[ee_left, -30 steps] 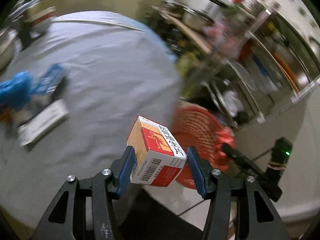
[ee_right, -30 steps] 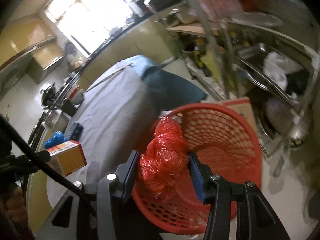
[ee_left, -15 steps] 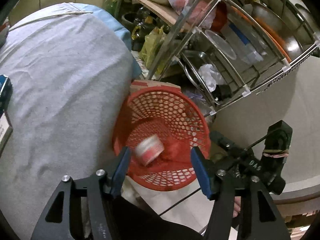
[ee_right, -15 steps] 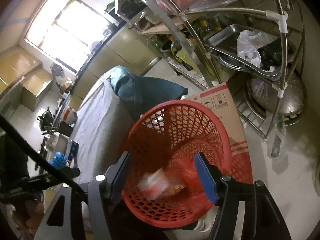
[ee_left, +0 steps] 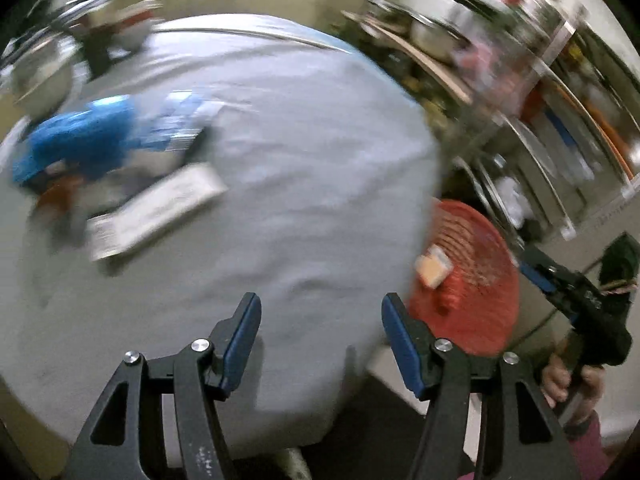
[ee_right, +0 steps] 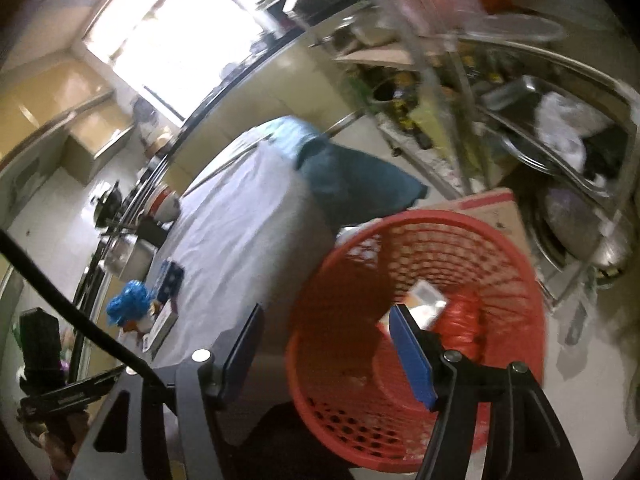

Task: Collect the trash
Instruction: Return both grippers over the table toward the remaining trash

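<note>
No label reads legibly; motion blur hides all print. My left gripper (ee_left: 320, 332) is released and empty over the grey tablecloth (ee_left: 280, 160); a second ago it clamped the orange medicine box (ee_left: 432, 266), which now lies in the red mesh basket (ee_right: 500, 248). My right gripper (ee_right: 328, 340), jaws just opened, is empty; its red plastic bag (ee_right: 464, 320) lies in the basket too. A blue bag (ee_left: 76, 144) and a white carton (ee_left: 156, 208) remain on the table.

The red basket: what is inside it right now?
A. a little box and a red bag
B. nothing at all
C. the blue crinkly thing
A: in the right wrist view the red basket holds a small box lying beside a crumpled red bag.
</note>
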The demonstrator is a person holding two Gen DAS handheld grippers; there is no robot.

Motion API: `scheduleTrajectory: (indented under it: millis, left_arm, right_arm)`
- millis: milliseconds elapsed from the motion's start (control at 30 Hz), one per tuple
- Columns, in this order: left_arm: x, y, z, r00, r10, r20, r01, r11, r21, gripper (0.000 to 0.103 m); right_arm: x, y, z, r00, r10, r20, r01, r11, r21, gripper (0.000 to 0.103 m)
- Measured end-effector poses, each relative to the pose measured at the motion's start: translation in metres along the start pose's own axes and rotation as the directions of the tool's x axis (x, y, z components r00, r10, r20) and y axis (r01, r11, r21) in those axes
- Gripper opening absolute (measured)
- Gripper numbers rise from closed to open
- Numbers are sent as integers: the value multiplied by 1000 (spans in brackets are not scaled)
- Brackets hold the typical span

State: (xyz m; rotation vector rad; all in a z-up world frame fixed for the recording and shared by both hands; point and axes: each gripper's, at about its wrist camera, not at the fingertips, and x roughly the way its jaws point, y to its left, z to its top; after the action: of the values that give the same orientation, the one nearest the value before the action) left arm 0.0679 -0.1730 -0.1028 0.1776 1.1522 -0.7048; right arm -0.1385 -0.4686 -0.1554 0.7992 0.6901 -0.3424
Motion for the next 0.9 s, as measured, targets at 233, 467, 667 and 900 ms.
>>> scheduleTrajectory:
  millis: [233,467,667,900]
  left_arm:
    - [-34,91,-4,985,144,98,-127,980,-155,64]
    - [-54,159,-10,974,184,128,-138,943,-303,65]
    - [-75,187,8,966,182,182,-110,931,-349,67]
    - [-83,194,57,960,98,261,-3,940,-340,75]
  right_arm:
    - [37,72,4,994,86,-65,-92,991,-102,69]
    - [75,140,-5,977,142,-156,-170,967,-189,69]
    - [102,190,-13,962,155,-223,-212,941,-263,69]
    - [127,236,1,953,185,-239,-248,930,-271,69]
